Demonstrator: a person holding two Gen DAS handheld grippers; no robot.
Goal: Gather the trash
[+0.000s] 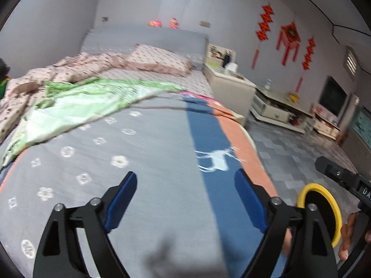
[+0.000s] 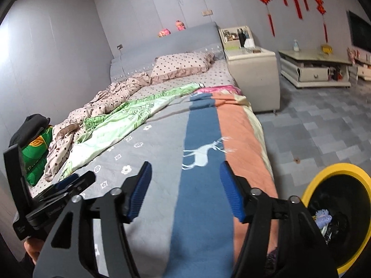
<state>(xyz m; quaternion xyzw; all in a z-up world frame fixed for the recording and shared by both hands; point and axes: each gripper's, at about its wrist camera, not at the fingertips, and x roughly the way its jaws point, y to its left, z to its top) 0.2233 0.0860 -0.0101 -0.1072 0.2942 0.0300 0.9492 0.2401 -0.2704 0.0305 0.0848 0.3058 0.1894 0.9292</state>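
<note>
Bed [image 2: 162, 143] fills both views: grey patterned cover with a blue stripe bearing a white deer [image 2: 201, 154] and an orange band along the floor-side edge. Rumpled green quilt [image 1: 76, 102] and spotted pink bedding heaped toward the wall; pillow [image 2: 183, 63] at the headboard. Grey tiled floor [image 2: 313, 129] to the side, with a bedside cabinet [image 2: 252, 69] beyond.

Yellow-rimmed bin [image 2: 336, 169], black liner, stands on the floor just beside the bed's near corner. Inside it, in the right wrist view, a crumpled pale lilac scrap [image 2: 323, 217] and some dark material, not identifiable. That is the only trash visible; none shows on the bed cover.

Left gripper [image 1: 185, 199] hovers over the cover, fingers spread wide, nothing between them. Right gripper [image 2: 185, 190] likewise, fingers apart and empty, the bin just past its right finger.

Judgement: the scrap looks light, soft and crushable, like tissue or wrapper. It would give under the pads, so a pinch across its bunched middle should hold; it may cling to the liner. The bin itself is probably light and stiff, best taken by the rim.
</note>
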